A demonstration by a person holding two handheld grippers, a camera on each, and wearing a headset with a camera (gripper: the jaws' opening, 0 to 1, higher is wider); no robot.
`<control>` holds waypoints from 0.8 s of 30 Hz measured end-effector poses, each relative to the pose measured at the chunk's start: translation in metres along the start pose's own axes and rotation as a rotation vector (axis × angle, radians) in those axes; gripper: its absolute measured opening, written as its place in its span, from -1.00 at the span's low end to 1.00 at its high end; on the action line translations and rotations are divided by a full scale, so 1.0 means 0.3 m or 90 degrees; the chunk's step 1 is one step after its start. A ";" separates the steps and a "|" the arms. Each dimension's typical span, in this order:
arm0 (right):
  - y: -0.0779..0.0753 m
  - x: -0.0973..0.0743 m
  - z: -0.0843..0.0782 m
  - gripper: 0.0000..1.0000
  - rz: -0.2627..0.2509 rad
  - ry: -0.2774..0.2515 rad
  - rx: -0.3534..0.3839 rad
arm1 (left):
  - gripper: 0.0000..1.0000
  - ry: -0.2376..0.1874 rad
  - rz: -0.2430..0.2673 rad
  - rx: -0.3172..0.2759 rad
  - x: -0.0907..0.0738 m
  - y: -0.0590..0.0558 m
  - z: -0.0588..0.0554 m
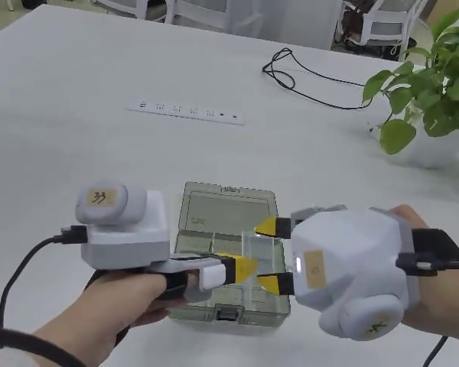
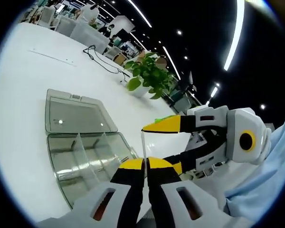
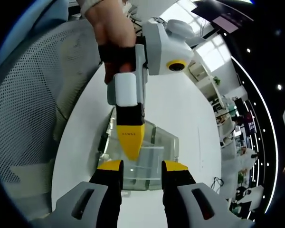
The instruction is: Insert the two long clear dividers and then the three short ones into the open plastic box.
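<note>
The job looks partway done to me: at least two clear walls (image 2: 79,148) already stand in the tray of the open plastic box (image 1: 214,206). The left gripper (image 2: 145,164) is pinched tight on another clear divider (image 2: 143,142) over the box's 3 o'clock end, with the right gripper (image 3: 142,166) spread wide and empty just beside it; I cannot tell which pieces remain. The box sits at 6 o'clock on a white table (image 1: 76,69), with a power strip (image 1: 187,112) at 12, a black cable (image 1: 306,76) at 1, a potted plant (image 1: 424,92) at 2 and chairs (image 1: 382,23) beyond
</note>
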State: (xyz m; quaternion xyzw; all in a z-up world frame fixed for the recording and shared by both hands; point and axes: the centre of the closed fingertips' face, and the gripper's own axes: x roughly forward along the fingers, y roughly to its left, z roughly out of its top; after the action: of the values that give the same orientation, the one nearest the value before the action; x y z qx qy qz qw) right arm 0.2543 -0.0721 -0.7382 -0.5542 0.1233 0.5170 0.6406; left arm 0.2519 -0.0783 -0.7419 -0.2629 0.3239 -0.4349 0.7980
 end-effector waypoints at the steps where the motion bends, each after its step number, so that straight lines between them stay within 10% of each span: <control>1: 0.000 0.000 0.001 -0.35 0.000 0.000 0.000 | -1.00 0.001 -0.001 -0.004 0.000 -0.001 -0.002; 6: 0.003 0.004 0.005 -0.31 0.009 -0.008 -0.001 | -1.00 0.002 0.000 -0.006 -0.006 0.005 -0.006; 15: -0.067 -0.042 0.021 -0.17 0.049 -0.076 0.164 | -1.00 0.026 -0.012 0.045 -0.029 0.017 -0.018; 24: -0.096 -0.094 0.031 -0.50 0.157 -0.128 0.279 | -1.00 0.060 -0.073 0.188 -0.067 -0.017 -0.042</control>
State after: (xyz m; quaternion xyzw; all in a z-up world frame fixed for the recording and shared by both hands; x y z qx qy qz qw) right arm 0.2613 -0.0749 -0.6975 -0.3292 0.2342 0.6045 0.6865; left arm 0.2317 -0.0653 -0.7407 -0.1403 0.2783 -0.5347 0.7854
